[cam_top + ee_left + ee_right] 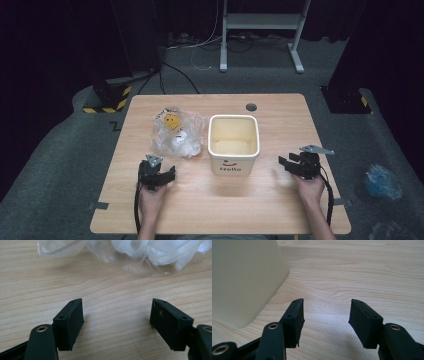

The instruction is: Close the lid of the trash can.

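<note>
High view: a wooden table [200,210] carried a cream square bin [233,144] near its centre, open side up, with a smiling face and the word "Hello" on the near wall. At nine o'clock from the bin, just beside it, lay a crumpled clear plastic bag [178,132] with a yellow face print on its far part. The left gripper [161,175] rested at six o'clock from the bag, near it but apart, held by the person's left hand [150,197]. The right gripper [289,162] sat at about four o'clock from the bin, apart from it, in the right hand [310,186], jaws pointing toward the bin. A cable trailed from each gripper toward the near edge.

Left gripper view: the two black jaws stood spread wide over bare wood, nothing between them. The plastic bag [140,252] lay at twelve o'clock ahead of the jaws, clear of both pads, its white folds bunched at one o'clock.

Right gripper view: the jaws stood parted with only table surface between them, gripping nothing. The bin's cream wall [244,280] rose at ten o'clock from the jaws, near the left-hand jaw but not touching it. Bare wood grain ran from twelve to three o'clock.
</note>
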